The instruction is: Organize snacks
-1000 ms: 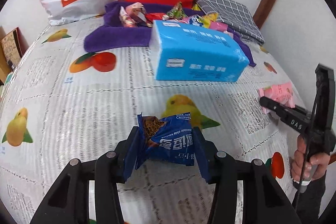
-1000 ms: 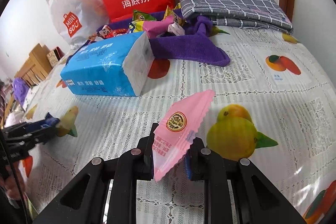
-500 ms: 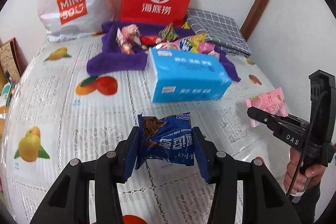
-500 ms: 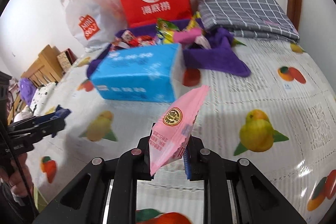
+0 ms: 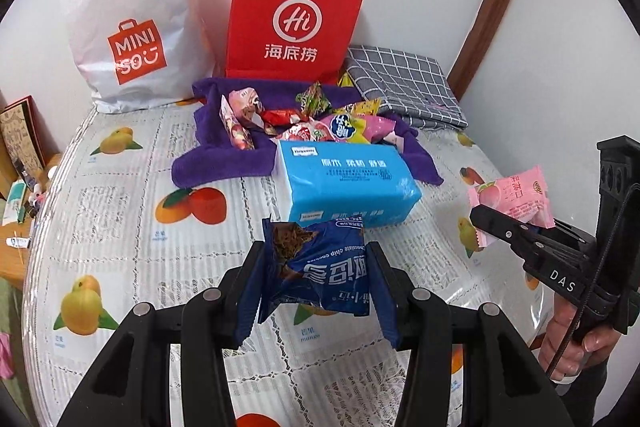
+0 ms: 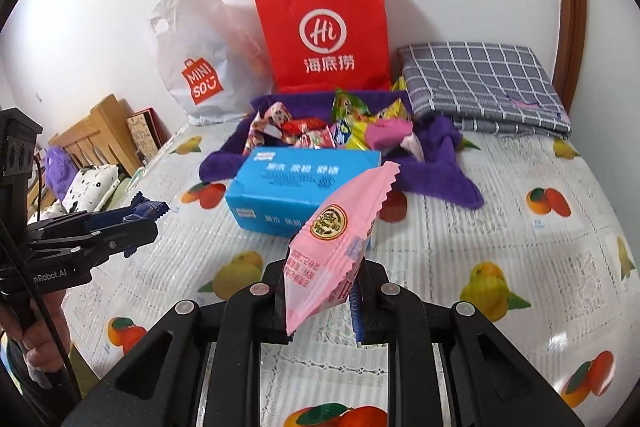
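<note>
Snacks are in both my grippers, so the carrying step is in hand.

From my left wrist: my left gripper pinches the blue cookie packet by its sides, jaws pressed into the crinkled wrapper, the packet clear of the fruit-print tablecloth. Ahead lies the blue tissue pack, and behind it the snack pile on the purple towel. At the right edge my right gripper shows, clamped on the pink peach packet, my hand on its handle.

From my right wrist: the jaws are pressed together on the lower part of that pink packet, which stands up tilted above the cloth. My left gripper is at the left with a blue corner poking out. The red paper bag and the white plastic bag stand against the wall behind the pile.

I judge both packets are bound for the pile on the towel, or perhaps a bag; I can't tell which. Next I need to carry them over the tissue pack without knocking it, then let go above the spot.
</note>
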Demonstrator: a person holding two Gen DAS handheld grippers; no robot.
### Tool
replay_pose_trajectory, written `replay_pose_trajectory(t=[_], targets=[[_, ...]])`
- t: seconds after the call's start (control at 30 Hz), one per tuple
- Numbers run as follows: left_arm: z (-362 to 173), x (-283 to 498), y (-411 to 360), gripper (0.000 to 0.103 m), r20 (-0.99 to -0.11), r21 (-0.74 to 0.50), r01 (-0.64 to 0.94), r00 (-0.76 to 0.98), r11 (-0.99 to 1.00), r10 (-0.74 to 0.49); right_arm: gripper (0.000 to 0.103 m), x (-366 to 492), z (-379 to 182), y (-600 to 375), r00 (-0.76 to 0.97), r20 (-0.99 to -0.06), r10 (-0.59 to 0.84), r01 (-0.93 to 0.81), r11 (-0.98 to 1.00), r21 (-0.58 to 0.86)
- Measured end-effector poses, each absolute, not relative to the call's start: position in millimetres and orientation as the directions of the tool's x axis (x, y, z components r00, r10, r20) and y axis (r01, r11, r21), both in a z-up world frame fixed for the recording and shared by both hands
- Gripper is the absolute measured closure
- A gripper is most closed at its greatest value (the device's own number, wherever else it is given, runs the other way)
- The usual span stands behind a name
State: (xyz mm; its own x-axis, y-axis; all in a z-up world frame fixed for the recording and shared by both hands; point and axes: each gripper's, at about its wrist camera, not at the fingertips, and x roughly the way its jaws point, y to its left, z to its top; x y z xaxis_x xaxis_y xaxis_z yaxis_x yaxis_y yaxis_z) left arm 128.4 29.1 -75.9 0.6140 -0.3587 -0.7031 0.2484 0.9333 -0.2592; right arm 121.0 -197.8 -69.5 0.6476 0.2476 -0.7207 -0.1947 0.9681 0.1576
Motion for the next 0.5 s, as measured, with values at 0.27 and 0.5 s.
replay_pose_trajectory(t=[0.27, 0.5], targets=[[-63, 136, 30, 0.057, -0.694, -0.280, 0.241, 0.617, 0.929, -0.370, 0.083, 127, -54, -195, 0.665, -0.701, 0.257, -0.211, 0.965, 0.154], [-50, 150, 25, 0.057, -0.688, -0.284, 0.249, 0.620, 0.926, -0.378, 0.083, 141, -43, -197, 0.674, -0.690, 0.265, -0.228, 0.963, 0.147]])
